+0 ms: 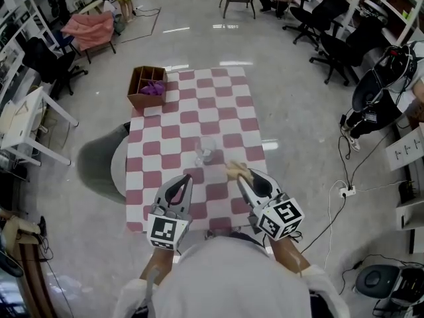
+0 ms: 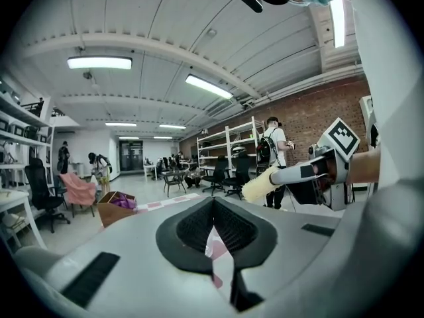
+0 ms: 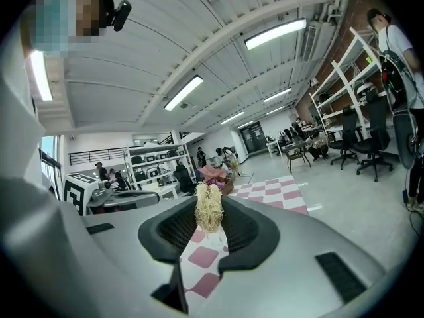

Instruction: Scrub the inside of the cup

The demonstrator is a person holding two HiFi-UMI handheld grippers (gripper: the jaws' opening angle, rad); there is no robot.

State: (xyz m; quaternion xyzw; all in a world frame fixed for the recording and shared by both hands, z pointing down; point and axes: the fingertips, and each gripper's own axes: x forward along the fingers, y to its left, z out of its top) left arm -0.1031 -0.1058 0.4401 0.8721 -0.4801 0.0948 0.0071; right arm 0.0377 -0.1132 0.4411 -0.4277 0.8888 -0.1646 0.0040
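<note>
A person stands at the near end of a table covered in a pink-and-white chequered cloth, holding a grey two-jaw claw in each hand.

The left claw has its jaws pressed together with nothing between them; its own view shows only a sliver of cloth below the closed pads.

The right claw is clamped on a pale straw-coloured bristly scrubber, whose tuft sticks out past the jaw tips.

The small clear plastic cup stands on the cloth, free of both claws. It is ahead of the left claw and a little to its right, and ahead of the scrubber tip and to its left. It looks upright, though it is small in the head view.

A brown cardboard box with something purple inside sits far ahead of the left claw, at the table's far corner.

The scrubbing does not appear to be under way. The next move probably calls for the left claw to open and steady the cup, then for the scrubber to tilt down into its mouth.
</note>
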